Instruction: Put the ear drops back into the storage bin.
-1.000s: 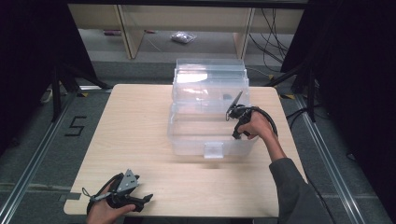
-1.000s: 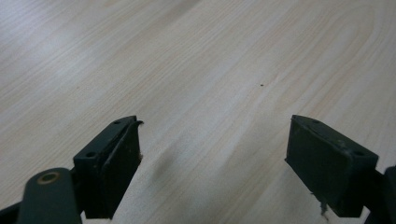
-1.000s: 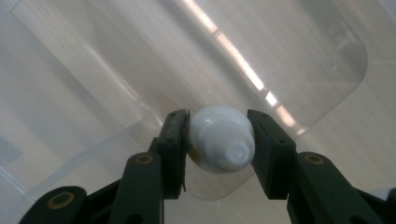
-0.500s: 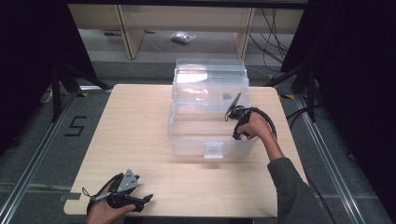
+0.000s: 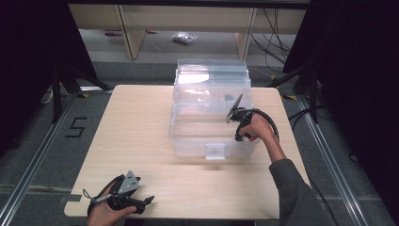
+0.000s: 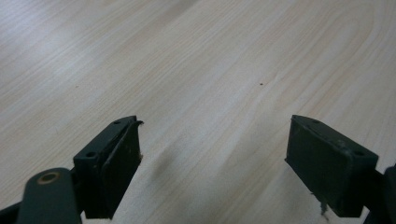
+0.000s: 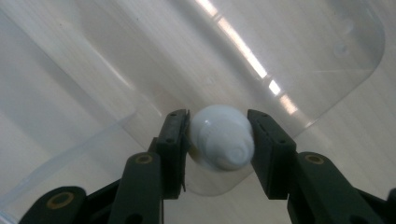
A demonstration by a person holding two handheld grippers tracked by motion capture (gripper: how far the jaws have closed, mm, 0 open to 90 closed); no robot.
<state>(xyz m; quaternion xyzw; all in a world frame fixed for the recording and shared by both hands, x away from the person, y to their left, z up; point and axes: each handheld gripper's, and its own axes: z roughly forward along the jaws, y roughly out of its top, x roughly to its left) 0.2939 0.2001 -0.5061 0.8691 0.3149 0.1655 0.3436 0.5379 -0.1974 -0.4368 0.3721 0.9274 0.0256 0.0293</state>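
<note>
Almost nothing has moved since the earlier frames: the right hand-held gripper (image 5: 238,104) stays over the clear plastic box (image 5: 211,113), and the left hand-held gripper (image 5: 141,202) keeps resting low on the surface (image 5: 141,122), well apart from the box.

I judge that the right hand-held gripper is held above the open box because it carries a small white rounded piece (image 7: 222,137), maybe a cap or a bottle end, to put it down inside. Its jaws stand narrow and press this piece from both sides. Beyond the jaws lie the transparent bottom and walls of the box, with a bright reflection of light.

The left hand-held gripper (image 6: 212,158) is wide open and holds nothing; only bare wood is between its jaws. It seems parked there, waiting.
</note>
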